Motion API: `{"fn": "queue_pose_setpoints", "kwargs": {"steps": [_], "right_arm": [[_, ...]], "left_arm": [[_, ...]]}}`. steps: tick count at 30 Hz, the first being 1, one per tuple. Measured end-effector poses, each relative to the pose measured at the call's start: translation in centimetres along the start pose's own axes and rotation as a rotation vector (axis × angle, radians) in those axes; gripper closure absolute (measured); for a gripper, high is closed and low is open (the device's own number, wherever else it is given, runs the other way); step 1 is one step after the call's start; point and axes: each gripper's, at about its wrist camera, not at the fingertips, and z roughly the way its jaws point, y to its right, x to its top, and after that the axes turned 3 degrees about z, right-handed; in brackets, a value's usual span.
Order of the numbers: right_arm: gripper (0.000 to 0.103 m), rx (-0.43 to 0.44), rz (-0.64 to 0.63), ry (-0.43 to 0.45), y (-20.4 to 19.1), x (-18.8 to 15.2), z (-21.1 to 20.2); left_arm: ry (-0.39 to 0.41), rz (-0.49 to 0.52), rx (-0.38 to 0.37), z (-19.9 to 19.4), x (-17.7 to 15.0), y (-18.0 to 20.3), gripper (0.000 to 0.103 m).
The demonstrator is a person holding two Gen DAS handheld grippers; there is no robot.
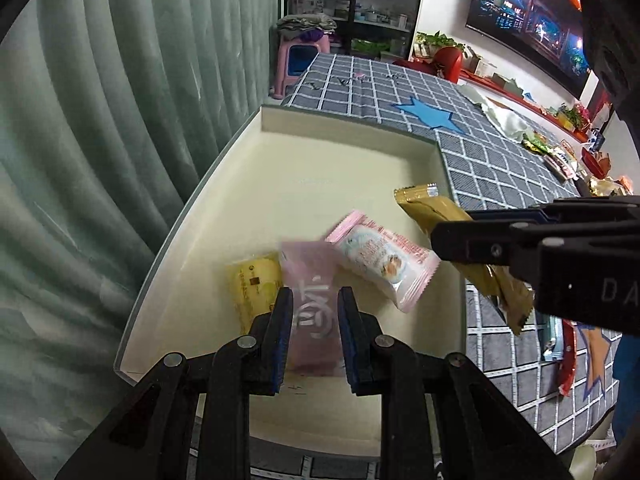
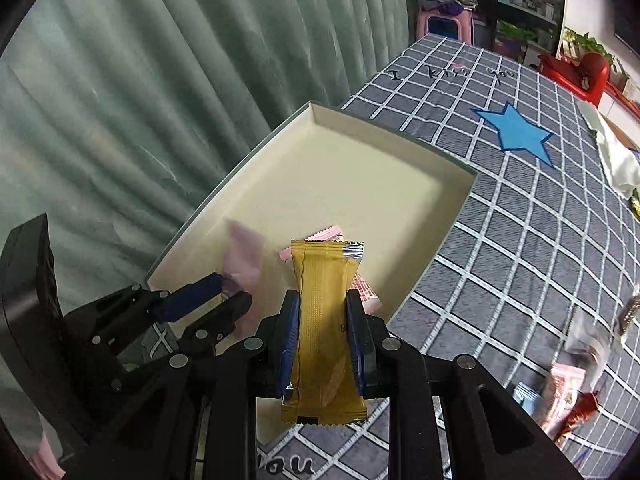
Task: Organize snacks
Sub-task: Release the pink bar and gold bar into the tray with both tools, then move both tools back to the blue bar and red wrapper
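A shallow cream box [image 1: 320, 168] lies on the checked cloth; it also shows in the right wrist view [image 2: 360, 168]. My left gripper [image 1: 314, 300] is over the box's near end with a pale pink snack packet [image 1: 312, 312] between its fingers; the packet looks blurred. In the box lie a yellow packet [image 1: 256, 288] and a pink-and-white packet [image 1: 380, 256]. My right gripper [image 2: 323, 300] is shut on a gold snack packet [image 2: 324, 320], held above the box's right edge; it shows in the left wrist view too [image 1: 432, 212].
Grey checked tablecloth [image 2: 520, 240] with a blue star [image 2: 516, 132]. More loose snacks lie on the cloth at the right [image 2: 568, 392] and far right [image 1: 560, 156]. A green curtain [image 1: 100, 120] hangs left of the box. White cloth [image 2: 616, 160] at right.
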Motion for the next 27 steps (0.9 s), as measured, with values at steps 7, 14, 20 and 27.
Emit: {"fn": "queue_pose_setpoints", "kwargs": {"steps": [7,14,20,27], "right_arm": [[0.078,0.027,0.015,-0.023,0.3,0.5,1.3],[0.004,-0.027,0.054,0.023,2.1,-0.2,0.1],[0.004,-0.070,0.118,0.033,5.6,-1.4,-1.8],[0.004,-0.126,0.241,0.038,11.2,-4.2,-4.0]], "left_arm": [[0.000,0.013,0.027,0.5,-0.1,0.2,0.039],[0.038,0.052,0.050,-0.2,0.0,1.2,0.024],[0.040,0.090,0.040,-0.4,0.4,3.3,0.024],[0.039,0.152,0.017,-0.8,0.6,6.8,0.023]]}}
